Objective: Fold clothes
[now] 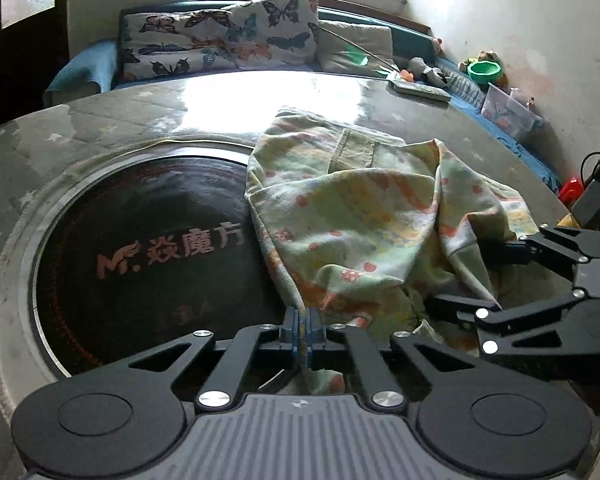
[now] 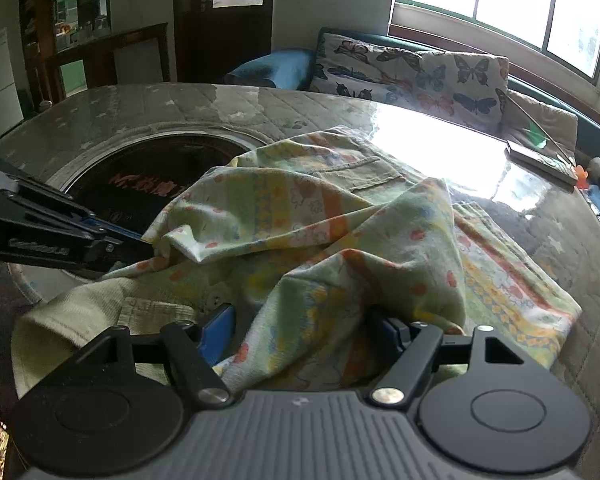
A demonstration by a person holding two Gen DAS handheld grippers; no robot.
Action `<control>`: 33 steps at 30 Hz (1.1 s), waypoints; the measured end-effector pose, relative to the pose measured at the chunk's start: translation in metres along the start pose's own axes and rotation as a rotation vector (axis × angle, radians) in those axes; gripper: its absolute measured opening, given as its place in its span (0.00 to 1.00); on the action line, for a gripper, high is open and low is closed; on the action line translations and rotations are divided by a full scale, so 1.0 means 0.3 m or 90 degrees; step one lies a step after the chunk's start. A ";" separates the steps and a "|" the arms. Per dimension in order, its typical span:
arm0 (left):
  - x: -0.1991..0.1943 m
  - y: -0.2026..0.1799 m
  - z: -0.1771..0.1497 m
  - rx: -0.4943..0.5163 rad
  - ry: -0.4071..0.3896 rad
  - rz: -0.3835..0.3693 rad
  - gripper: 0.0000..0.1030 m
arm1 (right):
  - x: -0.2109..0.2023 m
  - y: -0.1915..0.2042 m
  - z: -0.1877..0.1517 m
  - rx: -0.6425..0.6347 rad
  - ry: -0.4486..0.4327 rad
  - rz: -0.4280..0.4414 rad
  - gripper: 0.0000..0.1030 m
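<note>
A pale green garment (image 1: 360, 208) with orange and yellow print and a pocket lies crumpled on the round glass-topped table (image 1: 100, 120). My left gripper (image 1: 302, 320) is shut on a near edge of the cloth, which runs taut from its blue pads. In the right wrist view the left gripper (image 2: 140, 240) pinches the garment (image 2: 320, 220) from the left. My right gripper (image 2: 306, 330) is open, its blue pads (image 2: 220, 332) wide apart, with a raised fold draped between them. The left wrist view shows the right gripper (image 1: 472, 276) at the garment's right side.
A dark round plate (image 1: 140, 248) with a logo is set into the table's middle, partly under the garment. A flat book (image 1: 418, 90) lies at the far edge. Behind stand a sofa with butterfly cushions (image 1: 220, 40), toys, a green bowl (image 1: 486, 70) and a black device (image 1: 592, 200).
</note>
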State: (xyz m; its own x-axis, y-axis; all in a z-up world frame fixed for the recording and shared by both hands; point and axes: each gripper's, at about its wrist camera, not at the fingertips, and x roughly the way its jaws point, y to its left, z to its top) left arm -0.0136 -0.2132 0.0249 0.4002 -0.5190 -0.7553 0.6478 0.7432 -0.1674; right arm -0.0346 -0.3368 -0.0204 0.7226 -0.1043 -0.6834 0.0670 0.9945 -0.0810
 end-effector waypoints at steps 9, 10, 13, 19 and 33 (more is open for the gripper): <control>-0.112 0.116 -0.081 -0.046 -0.007 0.032 0.03 | 0.057 0.092 0.061 -0.048 -0.013 0.039 0.73; -0.126 0.133 -0.090 -0.053 -0.009 0.038 0.03 | 0.066 0.109 0.068 -0.055 -0.014 0.045 0.73; -0.161 0.183 -0.115 -0.077 -0.012 0.059 0.03 | 0.098 0.178 0.095 -0.080 -0.017 0.068 0.73; -0.192 0.245 -0.123 -0.110 -0.012 0.065 0.06 | 0.112 0.253 0.127 -0.116 -0.019 0.087 0.73; -0.297 0.255 -0.081 -0.078 -0.061 0.113 0.38 | -0.014 0.160 0.186 -0.093 -0.072 0.049 0.74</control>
State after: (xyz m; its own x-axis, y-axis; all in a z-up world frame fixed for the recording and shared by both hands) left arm -0.0155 -0.0998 0.0641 0.5652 -0.4085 -0.7168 0.4797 0.8695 -0.1173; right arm 0.0040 -0.2880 0.0191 0.7952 -0.0181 -0.6061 -0.0853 0.9863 -0.1413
